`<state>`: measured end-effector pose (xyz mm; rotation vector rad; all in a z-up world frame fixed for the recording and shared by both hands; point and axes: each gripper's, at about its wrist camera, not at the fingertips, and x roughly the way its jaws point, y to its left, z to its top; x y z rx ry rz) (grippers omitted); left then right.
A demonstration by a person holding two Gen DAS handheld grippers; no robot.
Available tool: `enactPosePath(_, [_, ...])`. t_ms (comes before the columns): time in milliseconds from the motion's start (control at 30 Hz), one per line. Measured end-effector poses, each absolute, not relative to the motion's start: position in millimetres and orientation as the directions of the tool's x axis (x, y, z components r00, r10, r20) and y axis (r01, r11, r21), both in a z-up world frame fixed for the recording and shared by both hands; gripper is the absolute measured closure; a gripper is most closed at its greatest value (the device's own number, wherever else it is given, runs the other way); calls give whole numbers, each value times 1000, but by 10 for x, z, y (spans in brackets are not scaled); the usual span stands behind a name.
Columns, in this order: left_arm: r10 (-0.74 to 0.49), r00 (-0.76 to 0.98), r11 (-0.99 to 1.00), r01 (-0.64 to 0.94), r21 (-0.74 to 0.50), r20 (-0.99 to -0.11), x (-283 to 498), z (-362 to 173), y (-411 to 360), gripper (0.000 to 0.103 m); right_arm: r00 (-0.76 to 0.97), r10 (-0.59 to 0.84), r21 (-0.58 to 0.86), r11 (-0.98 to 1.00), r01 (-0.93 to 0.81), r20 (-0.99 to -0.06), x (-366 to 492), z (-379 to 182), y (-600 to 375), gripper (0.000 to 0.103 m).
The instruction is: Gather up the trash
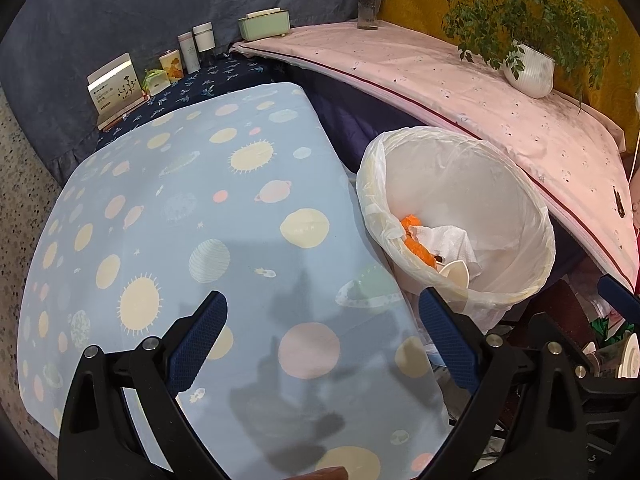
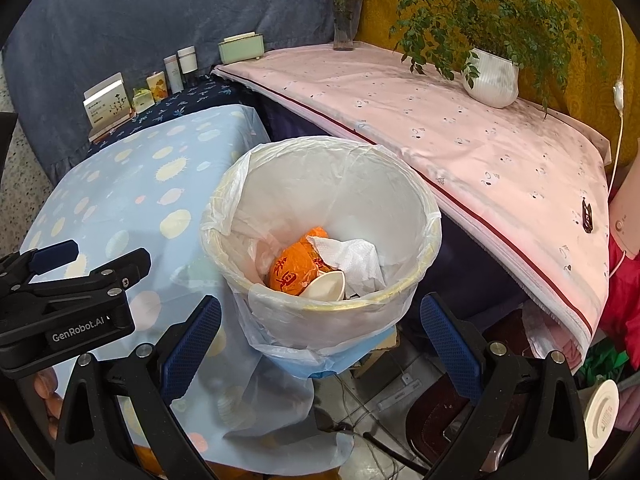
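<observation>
Beside the blue tablecloth's [image 1: 168, 216] right edge, the lined bin [image 2: 320, 216] holds light, crushable trash [image 2: 320, 264]; both grippers, left [image 1: 320, 340] and right [image 2: 320, 344], gape empty. Pinch crumpled folds.

Bright even indoor light, my jaws' soft shadows on the pale blue planet-print bench cloth [image 1: 168, 208], sharp focus, fisheye-bent dark corners.

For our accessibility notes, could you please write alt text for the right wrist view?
The open, empty right gripper hovers over a white-lined trash bin holding an orange wrapper, a crumpled white tissue and a crushed paper cup. The left gripper sits at left above a blue planet-print tablecloth; a pink-covered table carries a potted plant.
</observation>
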<state>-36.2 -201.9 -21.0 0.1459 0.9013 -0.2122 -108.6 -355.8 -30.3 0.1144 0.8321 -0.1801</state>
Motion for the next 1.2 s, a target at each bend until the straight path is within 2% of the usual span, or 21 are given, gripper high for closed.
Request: enactPosePath(1200, [-92,608,968,240,72,-789,-418,-254,-2089,11,648,-117,17,980,197,-753,-1104,-405,-3517,7])
